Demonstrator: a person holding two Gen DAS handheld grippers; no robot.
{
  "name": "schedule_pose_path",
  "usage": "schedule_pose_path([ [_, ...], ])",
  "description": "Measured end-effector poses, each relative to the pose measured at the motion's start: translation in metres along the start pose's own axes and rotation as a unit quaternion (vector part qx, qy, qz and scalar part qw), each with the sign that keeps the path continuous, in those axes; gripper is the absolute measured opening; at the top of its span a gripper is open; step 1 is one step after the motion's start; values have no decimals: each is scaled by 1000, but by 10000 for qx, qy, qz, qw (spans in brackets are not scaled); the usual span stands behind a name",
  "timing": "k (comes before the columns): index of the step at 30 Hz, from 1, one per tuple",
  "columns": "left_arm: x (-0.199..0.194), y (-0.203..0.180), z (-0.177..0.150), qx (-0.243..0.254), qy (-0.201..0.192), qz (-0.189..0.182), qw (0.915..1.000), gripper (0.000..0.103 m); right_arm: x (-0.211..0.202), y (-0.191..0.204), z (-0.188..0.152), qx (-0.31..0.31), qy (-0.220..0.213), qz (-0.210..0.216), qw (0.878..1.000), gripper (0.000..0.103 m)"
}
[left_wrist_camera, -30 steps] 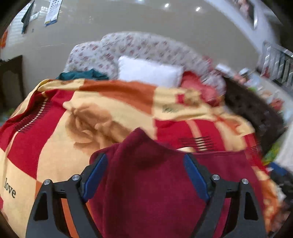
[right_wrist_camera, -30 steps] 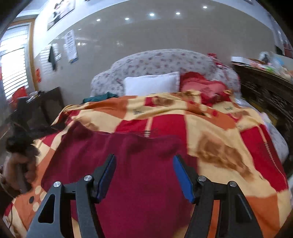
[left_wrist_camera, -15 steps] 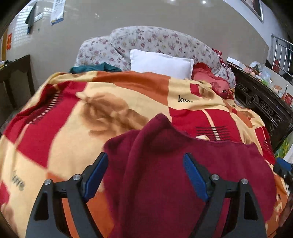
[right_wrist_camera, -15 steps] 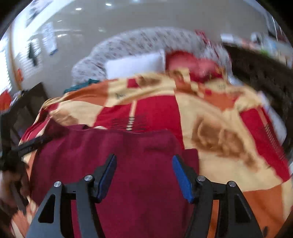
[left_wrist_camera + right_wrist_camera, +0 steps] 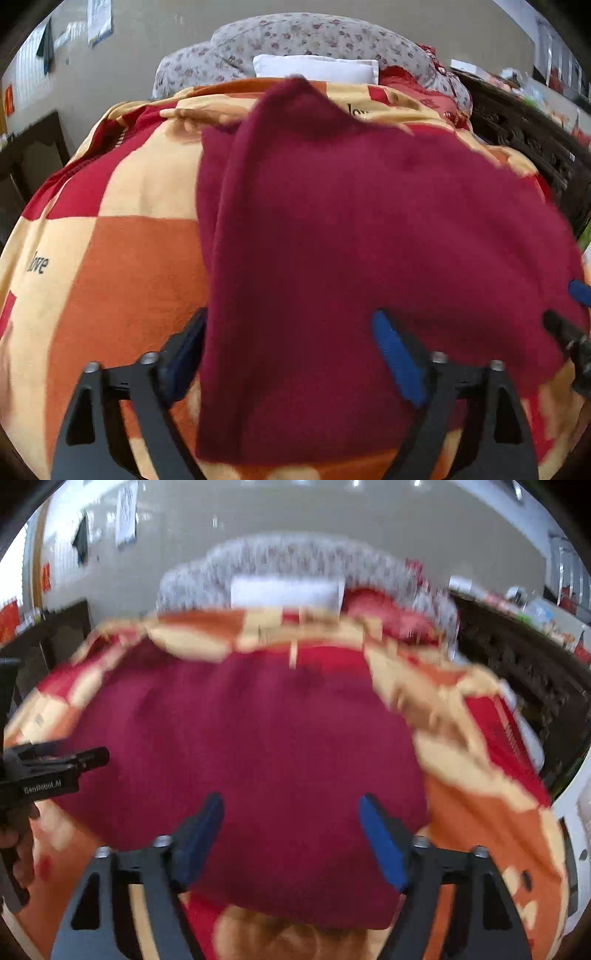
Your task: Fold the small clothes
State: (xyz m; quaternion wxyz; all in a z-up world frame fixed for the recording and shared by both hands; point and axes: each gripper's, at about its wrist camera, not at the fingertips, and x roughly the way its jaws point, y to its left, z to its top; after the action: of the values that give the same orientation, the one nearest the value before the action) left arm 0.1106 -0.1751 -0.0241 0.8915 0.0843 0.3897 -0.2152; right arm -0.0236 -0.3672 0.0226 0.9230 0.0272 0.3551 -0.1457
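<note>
Two grippers, left gripper (image 5: pixel 288 354) and right gripper (image 5: pixel 290 830), both jaws apart over maroon garment (image 5: pixel 369 229) on bed blanket (image 5: pixel 122 258); advised: grasp matching corners, fold evenly.

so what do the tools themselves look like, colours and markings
Both tools are the same build: the left tool and right tool have black angular frames with triangular cut-outs and silver screw heads. Each finger carries a blue pad. In the right wrist view, the left tool's black body shows white "GenRobot.AI" lettering. No cables or sleeves are visible.
</note>
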Motion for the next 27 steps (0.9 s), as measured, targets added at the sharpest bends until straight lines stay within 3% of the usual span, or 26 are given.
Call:
schedule_pose_path([
  [1,-1,-1,-2,21,-33,16,10000,91,22,-1,-14,-64,270,22,9996,95],
  [4,-3,-1,-4,39,-38,16,10000,91,26,5,-22,-287,40,-65,9996,101],
  [15,-2,-2,-8,64,2,20,10000,95,32,7,-23,-314,31,-81,9995,102],
  [19,3,-11,-4,173,150,336,9992,98,32,8,-24,-333,50,-140,9993,103],
  [21,6,-14,2,136,428,465,9979,98,32,9,-26,-368,70,-178,9991,103],
  [24,11,-13,15,-140,1160,580,9915,98,35,11,-26,-406,143,-221,9988,103],
  [27,15,-12,34,-346,2050,732,9754,98,34,12,-24,-389,235,-202,9988,103],
])
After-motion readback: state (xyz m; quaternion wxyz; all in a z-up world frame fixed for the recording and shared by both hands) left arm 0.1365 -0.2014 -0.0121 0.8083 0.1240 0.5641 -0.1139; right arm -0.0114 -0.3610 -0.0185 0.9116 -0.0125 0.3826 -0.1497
